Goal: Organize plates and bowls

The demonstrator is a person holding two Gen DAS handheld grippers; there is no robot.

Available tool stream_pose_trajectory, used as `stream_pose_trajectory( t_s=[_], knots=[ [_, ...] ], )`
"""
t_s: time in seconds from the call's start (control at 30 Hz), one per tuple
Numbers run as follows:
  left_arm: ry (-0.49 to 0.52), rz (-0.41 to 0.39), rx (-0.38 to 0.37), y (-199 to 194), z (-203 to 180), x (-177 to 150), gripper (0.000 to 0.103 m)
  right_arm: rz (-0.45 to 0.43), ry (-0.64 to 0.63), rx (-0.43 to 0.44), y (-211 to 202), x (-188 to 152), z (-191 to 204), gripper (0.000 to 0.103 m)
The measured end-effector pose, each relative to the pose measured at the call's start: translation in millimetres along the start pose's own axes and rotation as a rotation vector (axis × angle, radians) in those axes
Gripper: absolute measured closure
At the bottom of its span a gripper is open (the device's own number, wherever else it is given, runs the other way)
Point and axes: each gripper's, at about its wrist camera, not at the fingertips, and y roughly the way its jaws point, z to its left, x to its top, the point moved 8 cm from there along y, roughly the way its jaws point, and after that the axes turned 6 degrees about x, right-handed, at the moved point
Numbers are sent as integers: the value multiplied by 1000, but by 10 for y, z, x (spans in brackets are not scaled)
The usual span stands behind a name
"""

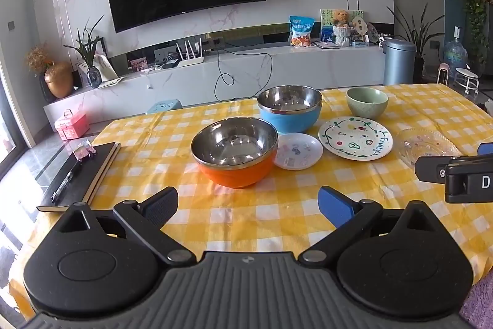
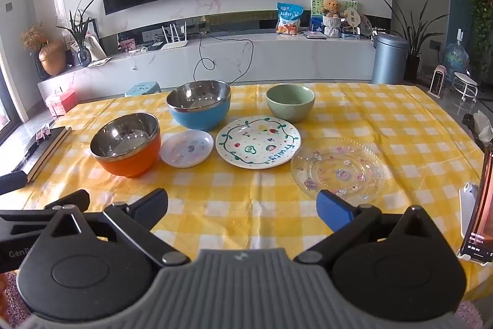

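Observation:
On the yellow checked tablecloth [image 1: 234, 215] stand an orange steel-lined bowl [image 1: 234, 151], a blue steel-lined bowl [image 1: 289, 108] behind it and a green bowl [image 1: 367, 102] to the right. A small white plate [image 1: 297, 150], a painted "Fruity" plate [image 1: 355, 137] and a clear glass plate [image 2: 338, 169] lie flat in a row. My left gripper [image 1: 248, 210] is open, empty, in front of the orange bowl. My right gripper [image 2: 242, 210] is open, empty, its blue pad [image 2: 334, 213] near the glass plate's front rim.
A black notebook [image 1: 78, 174] with a pen lies at the table's left edge. A phone on a stand [image 2: 476, 224] sits at the right edge. The right gripper's arm [image 1: 456, 174] shows at the left view's right side. Behind the table are a TV cabinet and floor.

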Motion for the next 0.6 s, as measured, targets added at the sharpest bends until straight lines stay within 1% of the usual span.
stream_pose_trajectory(
  t_s=[0.6],
  knots=[
    [8, 19, -5, 6, -15, -66, 0, -7, -11, 43, -7, -34, 85, 2]
  ],
)
